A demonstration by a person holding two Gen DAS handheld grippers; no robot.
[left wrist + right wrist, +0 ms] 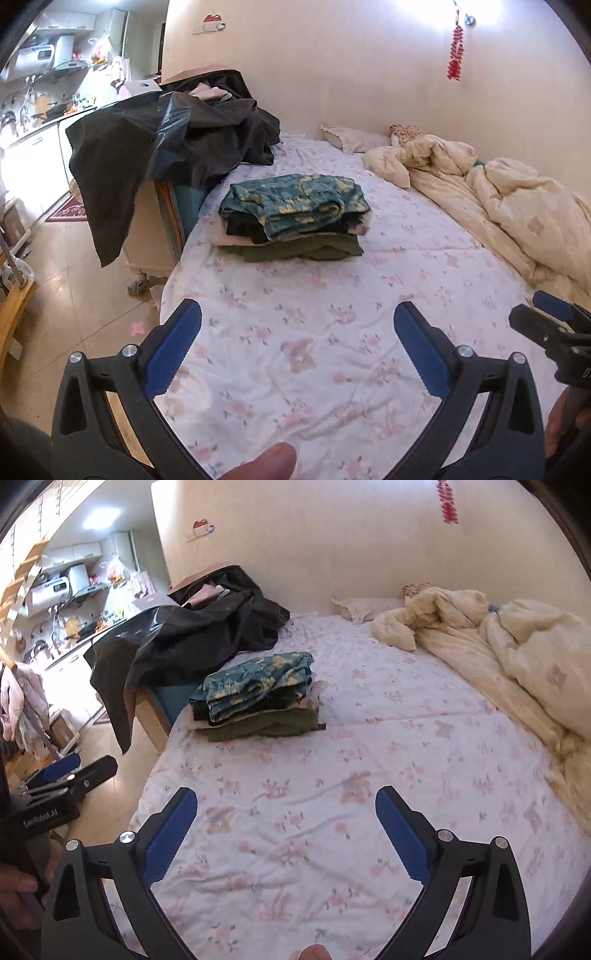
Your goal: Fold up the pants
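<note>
A stack of folded clothes point(295, 218) lies on the floral bed sheet point(332, 332), near the bed's left edge; teal-and-yellow patterned pants point(299, 201) are folded on top, with dark and olive garments under them. The stack also shows in the right wrist view point(258, 701). My left gripper point(297, 317) is open and empty, held above the sheet well short of the stack. My right gripper point(286, 805) is open and empty, also above the bare sheet. Each gripper shows at the edge of the other's view, the right one point(554, 325) and the left one point(70, 775).
A crumpled cream duvet point(498, 206) and a pillow point(351, 138) lie along the wall on the right. A cabinet draped with black sheeting point(177, 147) stands at the bed's left side. Beyond it are a tiled floor point(74, 288) and a kitchen counter.
</note>
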